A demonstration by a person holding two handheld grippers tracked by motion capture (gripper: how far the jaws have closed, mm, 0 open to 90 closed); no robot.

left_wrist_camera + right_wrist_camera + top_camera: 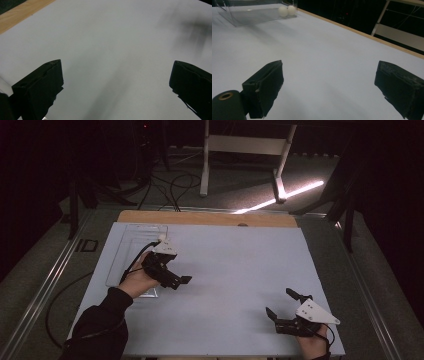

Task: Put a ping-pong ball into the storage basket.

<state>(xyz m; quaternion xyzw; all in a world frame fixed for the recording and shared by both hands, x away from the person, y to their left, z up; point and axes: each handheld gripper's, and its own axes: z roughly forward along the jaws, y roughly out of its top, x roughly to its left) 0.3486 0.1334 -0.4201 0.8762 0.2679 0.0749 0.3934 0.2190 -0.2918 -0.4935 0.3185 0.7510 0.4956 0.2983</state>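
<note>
high view | left tool (184, 281), right tool (285, 303) agape | tray (131, 240) seemingly unlabelled

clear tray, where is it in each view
High view: the tray lies at the table's far left, beside the left gripper.
Left gripper view: no sure sign of it.
Right gripper view: top left, two white balls in it.
Shared landmark: the table's wooden edge.

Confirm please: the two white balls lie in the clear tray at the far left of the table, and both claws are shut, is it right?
Not quite. The two white balls do lie in the clear tray, but the left claw and the right claw are both open, jaws wide apart with nothing between them, as each gripper view shows.
</note>
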